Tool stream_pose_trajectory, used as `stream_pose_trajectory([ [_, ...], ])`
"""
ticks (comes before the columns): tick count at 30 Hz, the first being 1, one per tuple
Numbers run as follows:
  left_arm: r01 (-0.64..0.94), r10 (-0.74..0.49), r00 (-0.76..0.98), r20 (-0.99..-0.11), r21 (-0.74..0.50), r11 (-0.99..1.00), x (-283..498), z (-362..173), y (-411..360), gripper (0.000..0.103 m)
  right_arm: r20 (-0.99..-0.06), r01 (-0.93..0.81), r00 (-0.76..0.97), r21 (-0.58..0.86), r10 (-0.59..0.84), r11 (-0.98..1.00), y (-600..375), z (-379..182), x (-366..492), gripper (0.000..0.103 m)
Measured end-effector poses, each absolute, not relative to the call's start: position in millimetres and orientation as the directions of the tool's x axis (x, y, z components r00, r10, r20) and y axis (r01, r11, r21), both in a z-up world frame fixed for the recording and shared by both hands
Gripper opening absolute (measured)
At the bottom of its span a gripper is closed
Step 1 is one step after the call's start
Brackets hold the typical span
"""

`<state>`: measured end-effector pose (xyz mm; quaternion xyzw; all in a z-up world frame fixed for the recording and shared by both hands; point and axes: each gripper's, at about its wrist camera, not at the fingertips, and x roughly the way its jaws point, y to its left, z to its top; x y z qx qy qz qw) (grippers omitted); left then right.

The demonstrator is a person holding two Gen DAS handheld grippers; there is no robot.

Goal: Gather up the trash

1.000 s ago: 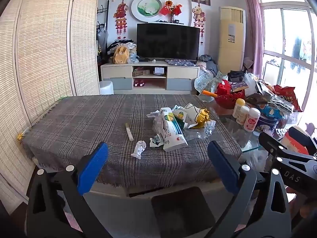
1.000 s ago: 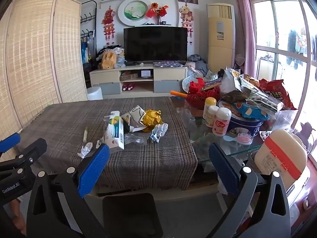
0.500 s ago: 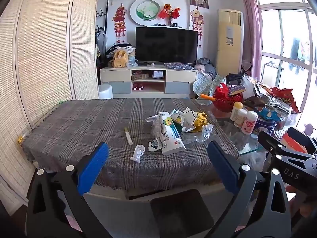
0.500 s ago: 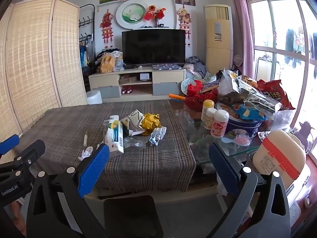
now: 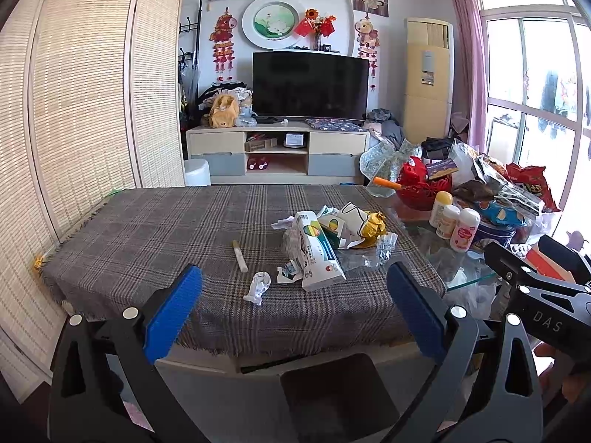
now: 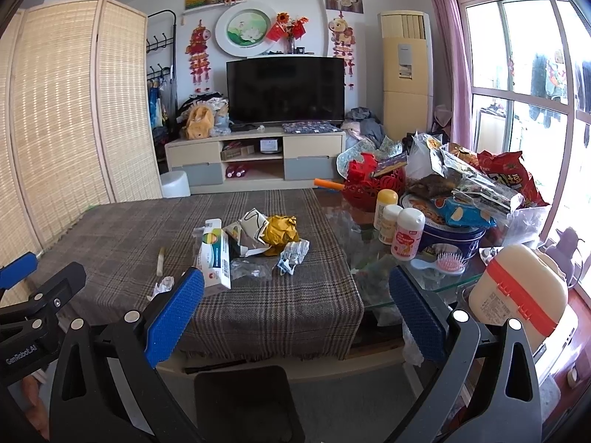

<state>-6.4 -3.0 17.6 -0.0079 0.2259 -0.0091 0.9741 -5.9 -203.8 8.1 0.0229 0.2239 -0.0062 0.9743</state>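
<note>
A heap of trash lies on the plaid tablecloth: a white and green carton, torn paper packaging, a crumpled yellow wrapper, clear plastic film, a small paper wad and a pale stick. The same carton and yellow wrapper show in the right wrist view. My left gripper is open and empty, held back from the table's near edge. My right gripper is open and empty, also short of the table.
The table's right side is bare glass crowded with pill bottles, a blue tin, snack bags, a red basket and a pink hairbrush. A cream container with a red band stands near right. A bamboo screen borders the left.
Both grippers have drawn back and risen slightly, so the table and trash look smaller and farther. Nothing on the table has moved.
</note>
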Motion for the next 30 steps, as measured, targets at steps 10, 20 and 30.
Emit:
stream_pose_trajectory([
  [10, 0.011, -0.019, 0.898, -0.44, -0.02, 1.0, -4.6, 19.3, -3.6, 0.095, -0.441, 0.023, 0.897, 0.044, -0.001, 0.999, -205.3, 8.5, -4.9, 0.1],
  [20, 0.016, -0.028, 0.899, -0.437, -0.032, 0.999, -5.4, 19.8, -1.5, 0.095, -0.45, 0.023, 0.893, 0.055, 0.004, 0.998, -206.0, 6.0, -3.2, 0.1],
  [30, 0.015, -0.025, 0.901, -0.432, -0.027, 1.0, -8.5, 19.5, -4.1, 0.095, -0.447, 0.027, 0.894, 0.06, 0.003, 0.998, -207.2, 5.3, -6.4, 0.1],
])
